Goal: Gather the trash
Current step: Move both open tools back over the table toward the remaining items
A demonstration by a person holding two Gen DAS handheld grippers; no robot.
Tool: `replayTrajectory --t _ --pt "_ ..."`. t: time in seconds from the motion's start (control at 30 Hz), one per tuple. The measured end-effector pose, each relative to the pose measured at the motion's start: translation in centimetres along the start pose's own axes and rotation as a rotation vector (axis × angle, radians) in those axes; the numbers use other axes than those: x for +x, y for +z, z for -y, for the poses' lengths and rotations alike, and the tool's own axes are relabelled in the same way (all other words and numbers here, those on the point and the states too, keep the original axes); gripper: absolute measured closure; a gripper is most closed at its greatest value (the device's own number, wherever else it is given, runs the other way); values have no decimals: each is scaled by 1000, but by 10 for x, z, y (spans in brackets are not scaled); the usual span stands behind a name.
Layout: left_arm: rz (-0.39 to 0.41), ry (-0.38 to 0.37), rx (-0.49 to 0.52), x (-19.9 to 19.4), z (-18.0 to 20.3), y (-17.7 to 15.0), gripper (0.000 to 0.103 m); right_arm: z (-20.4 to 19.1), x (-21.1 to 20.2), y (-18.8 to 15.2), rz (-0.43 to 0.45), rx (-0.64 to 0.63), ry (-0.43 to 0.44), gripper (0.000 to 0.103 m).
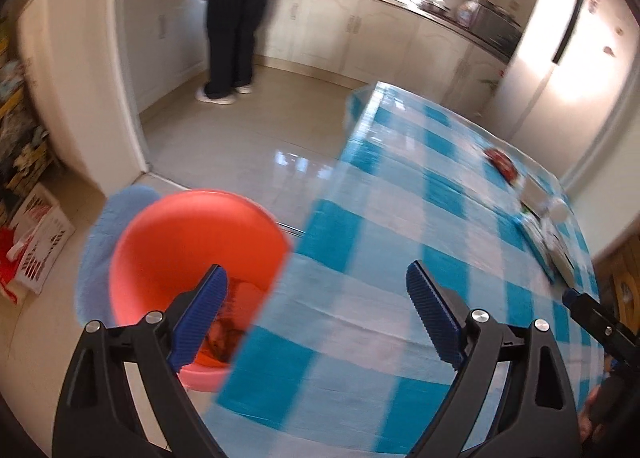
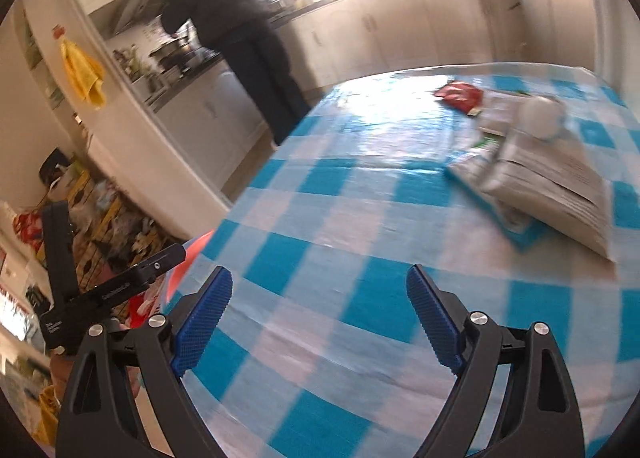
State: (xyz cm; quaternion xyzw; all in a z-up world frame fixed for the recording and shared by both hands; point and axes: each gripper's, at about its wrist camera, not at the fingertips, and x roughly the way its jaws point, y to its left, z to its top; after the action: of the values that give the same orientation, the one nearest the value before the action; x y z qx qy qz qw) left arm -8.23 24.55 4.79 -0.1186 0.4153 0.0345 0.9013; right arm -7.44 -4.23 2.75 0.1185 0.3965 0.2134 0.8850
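Both grippers are spread wide with nothing between the blue pads. The left gripper [image 1: 316, 314] hangs over the near edge of the table [image 1: 400, 217], which has a blue-and-white checked cloth, and its left finger sits in front of the red bucket [image 1: 192, 254] on the floor at about 9 o'clock of the table corner. There's some crumpled orange-ish stuff down in the bucket, too blurry to name. A light blue fuzzy thing [image 1: 100, 242] sits right behind the bucket.

The right gripper [image 2: 320, 318] is over the cloth too, jaws wide and empty. The trash is still up on the table at roughly 1 to 2 o'clock in its view: a red wrapper [image 2: 460, 94], a white crumpled ball [image 2: 540, 117] and a grey flat packet [image 2: 556, 193] lying on a green-edged one.

A person in dark clothes [image 2: 236, 37] stands at the kitchen counter at 11 o'clock, back turned.
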Motion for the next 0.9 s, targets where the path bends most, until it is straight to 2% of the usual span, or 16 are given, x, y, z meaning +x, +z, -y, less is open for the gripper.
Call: replayTrajectory --t 0.37,0.6,0.73,0.9 --pt "-36 -84 174 1 78 -6 12 64 -55 -9 108 122 -81 15" --pt "-42 -113 243 6 116 -3 12 97 -68 -11 113 133 -134 15" --pt "-55 -115 257 10 127 -2 12 111 -69 -6 79 79 -164 15" --pt "-77 -116 274 19 137 -3 12 122 -52 9 -14 -97 -218 15"
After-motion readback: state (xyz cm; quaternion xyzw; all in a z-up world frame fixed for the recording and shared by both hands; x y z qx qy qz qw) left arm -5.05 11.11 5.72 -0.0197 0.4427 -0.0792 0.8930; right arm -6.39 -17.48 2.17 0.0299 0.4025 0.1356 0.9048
